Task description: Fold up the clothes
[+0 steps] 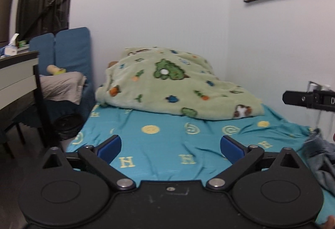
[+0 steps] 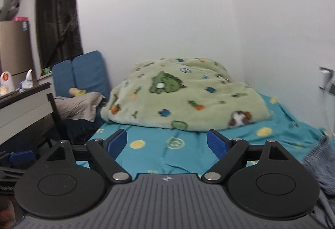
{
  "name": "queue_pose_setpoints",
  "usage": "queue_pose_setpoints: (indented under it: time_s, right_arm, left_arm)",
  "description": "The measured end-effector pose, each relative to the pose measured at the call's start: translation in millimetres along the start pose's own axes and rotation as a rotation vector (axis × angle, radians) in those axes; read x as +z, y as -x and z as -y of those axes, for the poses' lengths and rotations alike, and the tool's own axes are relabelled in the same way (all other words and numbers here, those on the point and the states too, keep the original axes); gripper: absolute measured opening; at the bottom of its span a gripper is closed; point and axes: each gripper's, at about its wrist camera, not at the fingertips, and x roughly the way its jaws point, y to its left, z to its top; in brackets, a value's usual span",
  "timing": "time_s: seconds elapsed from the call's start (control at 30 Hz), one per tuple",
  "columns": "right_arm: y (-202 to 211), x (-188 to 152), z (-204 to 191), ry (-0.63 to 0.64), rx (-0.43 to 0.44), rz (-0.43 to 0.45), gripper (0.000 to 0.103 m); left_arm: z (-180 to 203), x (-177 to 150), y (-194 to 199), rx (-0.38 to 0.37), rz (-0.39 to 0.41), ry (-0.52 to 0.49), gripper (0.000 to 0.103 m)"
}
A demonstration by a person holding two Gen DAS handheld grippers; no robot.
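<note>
I hold both tools level above the bed (image 1: 167,157), pointed at the far wall. My left gripper (image 1: 170,146) is spread wide with nothing between its blue pads (image 1: 111,146), and my right gripper (image 2: 166,142) is just as wide and just as empty. My guess is I carry them apart like this because nothing is chosen yet, so either one can take a hem.

The clothing I want sits at my right: a grey-blue garment (image 1: 320,157), rumpled on the teal sheet at the edge of the left view, and showing again at the right edge of the right view (image 2: 320,168). Neither gripper touches it. Too little of it shows to tell what kind of garment it is. It lies bunched, so I judge it needs spreading flat before any fold.

The green fleece blanket (image 1: 171,84) is heaped against the wall at the far end, leaving the near sheet bare as a folding area. To my left stands a desk, a surface (image 1: 18,57) with a tissue pack (image 1: 11,46) on it.

Writing is scarce: the sheet repeats a pale letter H (image 1: 126,162) among round smiley and @ marks. On the right tool's body, seen from the left view, a white letter D (image 1: 332,100) is cut off by the frame. Nothing else reads.
</note>
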Motion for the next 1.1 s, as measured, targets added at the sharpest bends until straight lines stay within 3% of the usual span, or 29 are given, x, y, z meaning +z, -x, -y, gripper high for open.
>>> queue_pose_setpoints:
  time_s: [0.17,0.27,0.5,0.73,1.1]
  right_arm:
    - [-9.0,-17.6,-7.5,0.033,0.016,0.031,0.086]
    - [-10.2,-32.0,-3.4,0.040,0.016,0.018,0.086]
    - [-19.4,-45.3,3.2,0.073,-0.014,-0.031,0.102]
    - [-25.3,-47.6,0.8,0.077,-0.016,-0.047,0.103]
    - [-19.4,-46.6,-4.6,0.093,0.001,-0.035,0.103]
  left_arm:
    - [6.6,-13.7,-2.9,0.015,0.030,-0.064,0.101]
    - [0.7,-21.7,-6.7,0.012,0.004,-0.030,0.102]
    - [-7.8,-18.7,-10.1,0.063,0.012,0.032,0.103]
    - [-12.1,-16.8,-14.0,0.108,0.011,0.062,0.103]
    - [-8.3,-19.0,-14.6,0.107,0.005,0.036,0.103]
